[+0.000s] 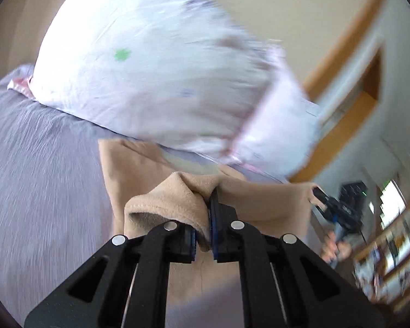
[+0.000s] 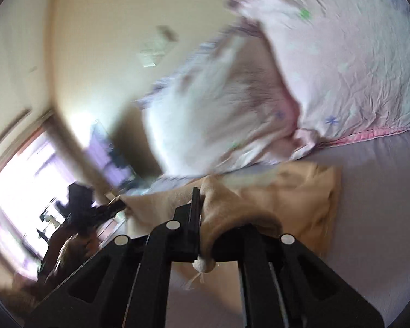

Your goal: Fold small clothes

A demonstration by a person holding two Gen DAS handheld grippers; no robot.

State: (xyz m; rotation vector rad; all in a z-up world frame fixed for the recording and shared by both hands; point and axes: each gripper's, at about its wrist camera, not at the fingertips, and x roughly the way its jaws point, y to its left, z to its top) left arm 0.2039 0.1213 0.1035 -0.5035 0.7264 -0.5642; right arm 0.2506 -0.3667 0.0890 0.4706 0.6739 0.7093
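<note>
A tan fleece garment (image 1: 139, 169) is held up over a lavender bed sheet (image 1: 41, 177). My left gripper (image 1: 209, 199) is shut on a bunched edge of it. The right gripper (image 1: 318, 194) shows at the right in the left wrist view, pinching the garment's far corner. In the right wrist view my right gripper (image 2: 201, 194) is shut on a fold of the tan garment (image 2: 300, 199), which drapes over its right finger. The left gripper (image 2: 114, 206) shows at the left there, holding the other corner. The cloth stretches between both grippers.
A white patterned quilt or pillow (image 1: 155, 68) lies bunched on the bed just behind the garment; it also shows in the right wrist view (image 2: 341, 68). A wooden door frame (image 1: 341, 125) and shelves (image 1: 391, 251) stand at the right. Bright windows (image 2: 22, 191) are at the left.
</note>
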